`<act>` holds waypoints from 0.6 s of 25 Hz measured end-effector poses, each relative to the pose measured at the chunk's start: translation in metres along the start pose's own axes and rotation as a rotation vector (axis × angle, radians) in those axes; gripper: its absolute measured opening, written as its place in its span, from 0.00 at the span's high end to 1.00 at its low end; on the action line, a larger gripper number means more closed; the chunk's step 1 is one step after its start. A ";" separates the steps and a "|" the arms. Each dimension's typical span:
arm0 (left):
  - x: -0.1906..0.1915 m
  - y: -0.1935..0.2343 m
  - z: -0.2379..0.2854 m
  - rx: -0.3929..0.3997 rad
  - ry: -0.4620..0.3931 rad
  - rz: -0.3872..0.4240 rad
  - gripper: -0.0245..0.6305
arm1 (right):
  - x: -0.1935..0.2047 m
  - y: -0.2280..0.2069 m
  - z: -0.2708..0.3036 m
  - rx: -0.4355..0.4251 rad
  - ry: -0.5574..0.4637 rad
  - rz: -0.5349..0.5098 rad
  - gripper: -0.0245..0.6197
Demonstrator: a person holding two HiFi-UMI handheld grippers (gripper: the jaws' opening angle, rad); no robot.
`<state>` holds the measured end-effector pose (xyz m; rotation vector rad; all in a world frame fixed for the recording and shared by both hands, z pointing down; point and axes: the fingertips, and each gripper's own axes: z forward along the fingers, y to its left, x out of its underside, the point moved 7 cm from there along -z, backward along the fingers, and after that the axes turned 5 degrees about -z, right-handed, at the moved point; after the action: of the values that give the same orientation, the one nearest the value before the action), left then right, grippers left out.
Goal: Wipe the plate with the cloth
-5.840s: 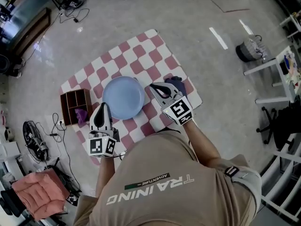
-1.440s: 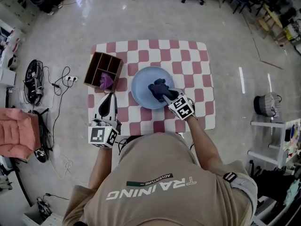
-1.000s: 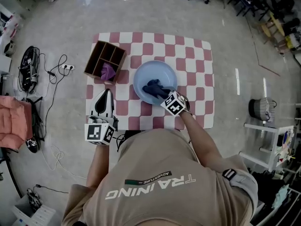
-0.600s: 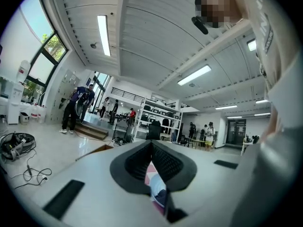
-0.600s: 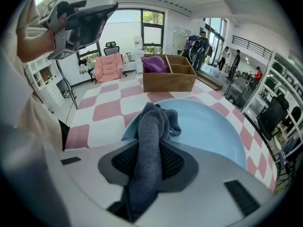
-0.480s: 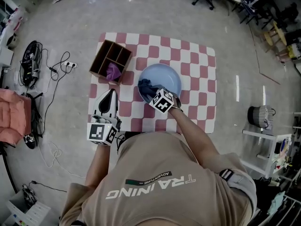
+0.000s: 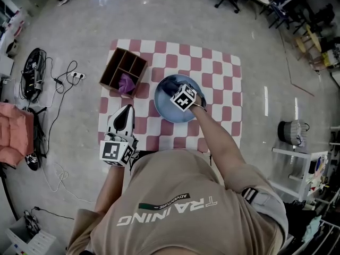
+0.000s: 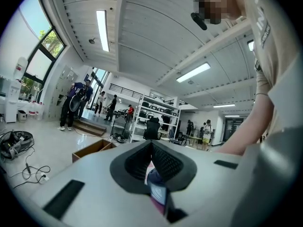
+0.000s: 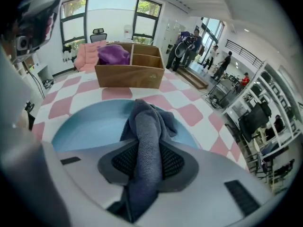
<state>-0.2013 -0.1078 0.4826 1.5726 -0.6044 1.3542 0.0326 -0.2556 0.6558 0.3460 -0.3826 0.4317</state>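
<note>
The right gripper (image 9: pixel 148 148) is clenched on the grey-blue cloth (image 9: pixel 147 119), which bunches out from between its pads and rests on the light-blue plate (image 7: pixel 166 110). The plate sits on a pink-and-white checked mat (image 7: pixel 218 73) spread on the floor. Just beside the plate stands a wooden divided box (image 7: pixel 114 70) with a purple rag (image 7: pixel 126 82) in one compartment. The left gripper (image 8: pixel 151 144) hangs clear of the plate, over the mat's near edge. Its pads are apparently pressed together on nothing.
</note>
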 end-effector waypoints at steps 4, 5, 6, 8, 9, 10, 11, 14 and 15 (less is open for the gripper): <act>-0.003 -0.004 0.005 0.029 0.004 0.023 0.94 | 0.023 -0.021 -0.007 0.071 0.061 0.043 0.78; -0.004 -0.005 0.006 0.038 0.006 0.028 0.94 | 0.030 -0.023 -0.009 0.082 0.077 0.049 0.78; -0.004 -0.007 0.008 0.047 0.006 0.031 0.94 | 0.036 -0.025 -0.011 0.091 0.094 0.053 0.78; -0.005 -0.011 0.012 0.065 0.004 0.034 0.94 | 0.049 -0.024 -0.017 0.095 0.125 0.055 0.78; -0.006 -0.013 0.014 0.075 0.003 0.035 0.94 | 0.054 -0.022 -0.021 0.088 0.139 0.052 0.78; -0.007 -0.015 0.016 0.087 0.002 0.038 0.94 | 0.059 -0.019 -0.024 0.076 0.151 0.049 0.78; -0.008 -0.017 0.018 0.099 0.002 0.040 0.94 | 0.063 -0.014 -0.028 0.060 0.162 0.049 0.78; -0.009 -0.024 0.024 0.132 0.001 0.044 0.94 | 0.078 0.004 -0.042 -0.002 0.180 0.076 0.78; -0.009 -0.025 0.025 0.140 -0.001 0.044 0.94 | 0.082 0.011 -0.047 -0.026 0.177 0.092 0.78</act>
<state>-0.1703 -0.1207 0.4674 1.6805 -0.5577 1.4549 0.1091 -0.1997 0.6527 0.2636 -0.2317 0.5428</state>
